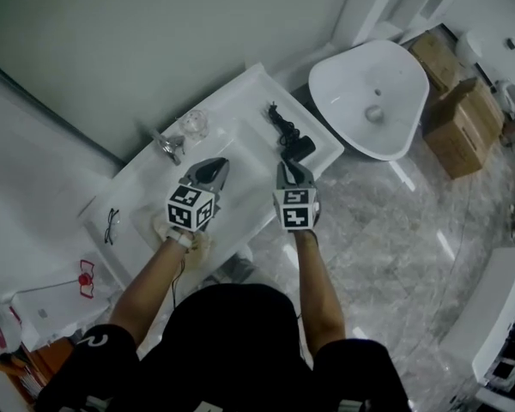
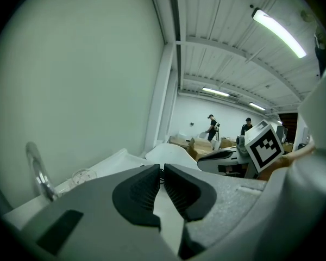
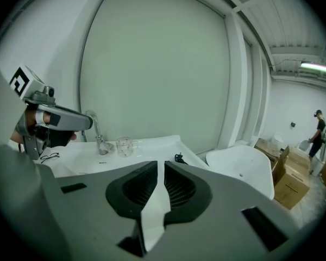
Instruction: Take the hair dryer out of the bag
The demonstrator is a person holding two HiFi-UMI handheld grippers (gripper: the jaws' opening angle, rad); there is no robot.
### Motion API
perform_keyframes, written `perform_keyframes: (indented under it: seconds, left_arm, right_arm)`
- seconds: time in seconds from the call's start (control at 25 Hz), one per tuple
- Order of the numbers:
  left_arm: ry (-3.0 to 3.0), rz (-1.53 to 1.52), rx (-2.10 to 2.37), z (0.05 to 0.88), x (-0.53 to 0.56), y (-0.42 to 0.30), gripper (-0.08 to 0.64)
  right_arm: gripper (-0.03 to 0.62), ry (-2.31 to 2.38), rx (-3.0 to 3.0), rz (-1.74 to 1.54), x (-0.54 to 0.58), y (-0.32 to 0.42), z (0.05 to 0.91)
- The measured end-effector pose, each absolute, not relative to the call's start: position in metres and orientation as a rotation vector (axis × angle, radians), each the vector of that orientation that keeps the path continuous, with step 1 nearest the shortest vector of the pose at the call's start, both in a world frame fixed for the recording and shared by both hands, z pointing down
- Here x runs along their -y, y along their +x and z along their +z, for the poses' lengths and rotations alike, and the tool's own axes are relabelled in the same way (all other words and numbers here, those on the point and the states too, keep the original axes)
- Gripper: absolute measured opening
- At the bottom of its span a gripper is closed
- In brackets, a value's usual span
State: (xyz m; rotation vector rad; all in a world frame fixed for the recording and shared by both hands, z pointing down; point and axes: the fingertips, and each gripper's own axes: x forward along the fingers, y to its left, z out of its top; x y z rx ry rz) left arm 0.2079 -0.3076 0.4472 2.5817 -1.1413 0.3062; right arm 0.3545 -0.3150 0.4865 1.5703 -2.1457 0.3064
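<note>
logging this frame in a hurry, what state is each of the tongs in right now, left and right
left tongs: closed, nothing between them
right tongs: closed, nothing between them

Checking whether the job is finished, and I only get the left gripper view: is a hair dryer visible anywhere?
Observer: Yes. The head view shows a black hair dryer lying on the white counter, just ahead of the right gripper.
Operator: Is that gripper holding it?
Observer: No. The right gripper view shows its jaws almost together, with nothing between them.
Operator: Anything else on the counter that I can't see?
Observer: A pair of glasses lies at the end opposite the dryer.
</note>
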Motion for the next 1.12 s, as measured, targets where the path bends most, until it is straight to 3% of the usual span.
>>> perform_keyframes:
  seconds: [0.56, 1.12]
  left_arm:
    - [2.548, 0.254, 1.263, 0.436, 0.163, 0.099, 0.015]
    - [2.493, 0.229, 1.326, 0.450, 0.096, 0.015, 0.000]
  right_arm:
    - [-0.003, 1.561, 2.280, 0.287, 0.160, 0.269, 0.441]
    - [-0.005, 1.467, 2.319, 0.270, 0.099, 0.206, 0.450]
